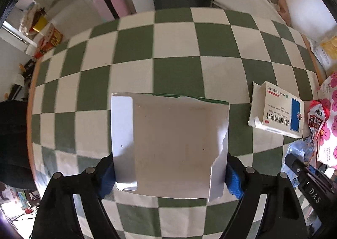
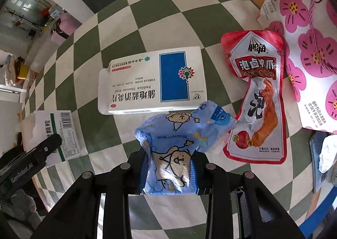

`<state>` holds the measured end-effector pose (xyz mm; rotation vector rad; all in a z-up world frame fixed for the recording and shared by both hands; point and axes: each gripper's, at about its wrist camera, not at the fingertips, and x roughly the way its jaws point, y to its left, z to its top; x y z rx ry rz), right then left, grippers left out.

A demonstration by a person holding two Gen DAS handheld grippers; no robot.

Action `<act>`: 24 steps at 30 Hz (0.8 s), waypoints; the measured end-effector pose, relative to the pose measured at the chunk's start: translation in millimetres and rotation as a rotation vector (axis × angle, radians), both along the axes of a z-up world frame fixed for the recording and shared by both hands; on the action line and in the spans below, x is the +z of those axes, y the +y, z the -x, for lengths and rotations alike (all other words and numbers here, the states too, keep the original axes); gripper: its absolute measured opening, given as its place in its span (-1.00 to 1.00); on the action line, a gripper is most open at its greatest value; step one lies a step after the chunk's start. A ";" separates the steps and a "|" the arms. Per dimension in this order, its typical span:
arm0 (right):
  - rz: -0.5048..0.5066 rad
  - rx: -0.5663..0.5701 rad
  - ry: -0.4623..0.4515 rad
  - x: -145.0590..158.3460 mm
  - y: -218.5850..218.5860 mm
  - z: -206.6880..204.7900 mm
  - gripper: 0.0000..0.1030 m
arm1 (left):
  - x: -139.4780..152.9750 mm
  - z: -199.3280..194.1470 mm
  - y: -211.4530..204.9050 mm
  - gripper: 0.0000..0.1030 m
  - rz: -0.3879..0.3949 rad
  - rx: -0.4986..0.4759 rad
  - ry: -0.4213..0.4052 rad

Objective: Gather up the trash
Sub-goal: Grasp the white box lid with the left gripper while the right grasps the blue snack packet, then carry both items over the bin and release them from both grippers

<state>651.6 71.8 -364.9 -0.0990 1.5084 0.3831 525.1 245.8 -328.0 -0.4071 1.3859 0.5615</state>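
Clutter at one o'clock: white-and-blue medicine carton [image 2: 151, 80], red snack pouch [image 2: 258, 96]; right gripper [image 2: 170, 172] pinches crumpled blue bear-print wrapper [image 2: 179, 140], left gripper [image 1: 170, 173] clamps torn white cardboard box [image 1: 168, 144]

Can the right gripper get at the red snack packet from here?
Probably not yet: the right gripper is shut on the blue bear wrapper. The red snack packet lies uncovered just ahead and right.

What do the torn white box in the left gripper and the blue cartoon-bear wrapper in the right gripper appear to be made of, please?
The torn white box looks like thin matte paperboard: a ragged torn top edge, flat folded flaps, a dull grey inner face. The blue cartoon-bear wrapper looks like thin plastic film, possibly laminated: it crumples softly between the right gripper pads and shows glossy highlights. The left gripper clamps the box sides.
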 end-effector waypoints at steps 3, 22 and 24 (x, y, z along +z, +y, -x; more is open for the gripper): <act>0.005 0.035 -0.044 13.0 -2.8 11.6 -0.35 | 17.1 21.3 -7.8 0.60 -0.041 0.016 -0.028; -0.090 0.220 -0.329 140.9 -56.8 238.9 -0.35 | 140.0 288.2 -91.7 0.60 -0.202 0.025 -0.277; -0.105 0.215 -0.340 152.3 -71.5 283.1 -0.35 | 148.1 327.8 -105.2 0.60 -0.205 0.017 -0.300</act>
